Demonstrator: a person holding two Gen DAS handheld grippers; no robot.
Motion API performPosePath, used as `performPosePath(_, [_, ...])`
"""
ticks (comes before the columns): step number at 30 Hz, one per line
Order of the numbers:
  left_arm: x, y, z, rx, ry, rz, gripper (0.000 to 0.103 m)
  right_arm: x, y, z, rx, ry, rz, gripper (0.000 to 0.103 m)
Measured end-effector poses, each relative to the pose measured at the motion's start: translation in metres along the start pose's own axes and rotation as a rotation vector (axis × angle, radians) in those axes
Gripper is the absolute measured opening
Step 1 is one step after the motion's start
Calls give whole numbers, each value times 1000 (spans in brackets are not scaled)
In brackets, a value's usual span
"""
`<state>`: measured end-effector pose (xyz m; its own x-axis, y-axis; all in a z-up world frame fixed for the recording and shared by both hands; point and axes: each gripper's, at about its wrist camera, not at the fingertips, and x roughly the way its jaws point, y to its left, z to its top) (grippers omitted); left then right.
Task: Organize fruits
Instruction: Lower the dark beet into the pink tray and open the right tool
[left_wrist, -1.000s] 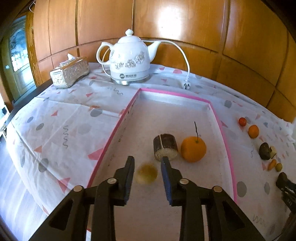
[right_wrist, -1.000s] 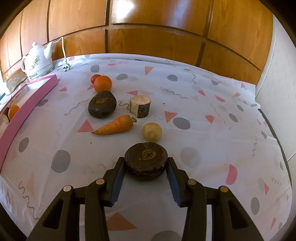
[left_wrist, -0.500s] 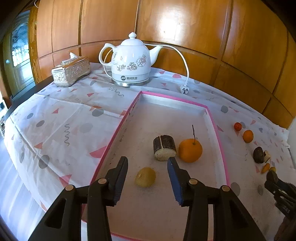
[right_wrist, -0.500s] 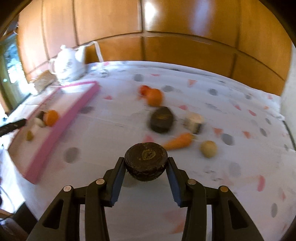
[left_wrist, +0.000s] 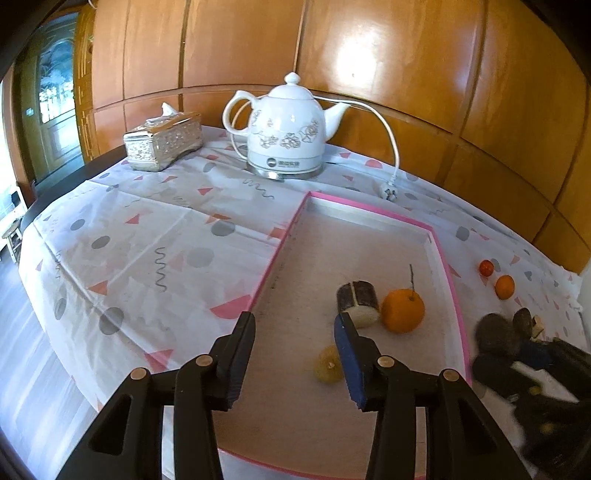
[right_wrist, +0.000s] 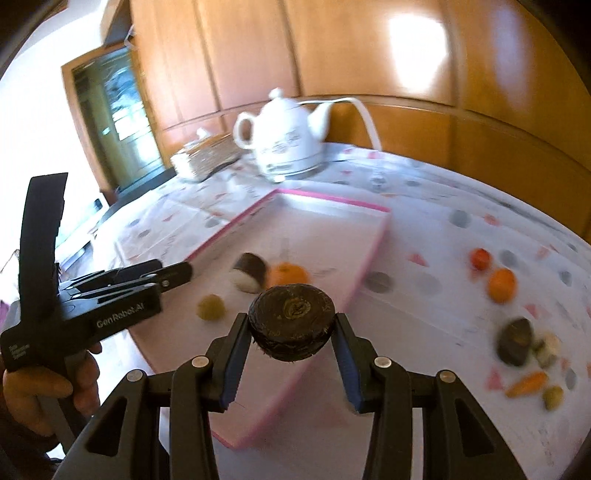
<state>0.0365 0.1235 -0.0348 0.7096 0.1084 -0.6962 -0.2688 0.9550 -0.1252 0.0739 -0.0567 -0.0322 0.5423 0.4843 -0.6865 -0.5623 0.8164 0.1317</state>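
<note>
My right gripper (right_wrist: 291, 325) is shut on a dark brown round fruit (right_wrist: 291, 320) and holds it in the air over the near right edge of the pink-rimmed tray (right_wrist: 369, 273). In the tray (left_wrist: 448, 273) lie an orange with a stem (left_wrist: 402, 311), a dark cut piece with a white face (left_wrist: 359, 301) and a small yellow fruit (left_wrist: 327, 366). My left gripper (left_wrist: 295, 332) is open and empty above the tray's near left part. It also shows in the right wrist view (right_wrist: 177, 275). The right gripper with its fruit shows blurred in the left wrist view (left_wrist: 495, 338).
On the patterned cloth right of the tray lie a small red fruit (right_wrist: 480, 257), an orange (right_wrist: 501, 285), a dark fruit (right_wrist: 515, 341), a carrot (right_wrist: 526, 384) and a small yellow fruit (right_wrist: 553, 397). A white kettle (left_wrist: 286, 138) with cord and a tissue box (left_wrist: 162, 142) stand behind the tray.
My right gripper lifted the dark fruit off the cloth and carried it left to the tray. My left gripper drew back and left from the yellow fruit and opened wider.
</note>
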Motion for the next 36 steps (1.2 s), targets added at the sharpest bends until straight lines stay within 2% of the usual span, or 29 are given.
performPosePath(6, [0,4,-1,-9,3,7,45,31,14,2,-2,71,16,47])
performPosePath(7, [-1,3,-2,-9,4,5,45,33,14,1,6,72,12,51])
performPosePath(8, [-1,3,-2,-8,5,3,45,35,12,2,16,69,6,57])
performPosePath(10, [-2,1,-2,-4,4,0,45,31,10,2,32,52,-5,61])
performPosePath(19, [-11,-13,-2,17,-8,-36,47,4,-1,-8,85,-6,-46,61])
performPosePath(27, [-18,-28,-5,57,-15,-63,47,-26,-19,-18,128,-71,-148,61])
performPosePath(36, [-22,-50,-10,117,-13,-89,47,-46,-68,-43,225,-62,-285,61])
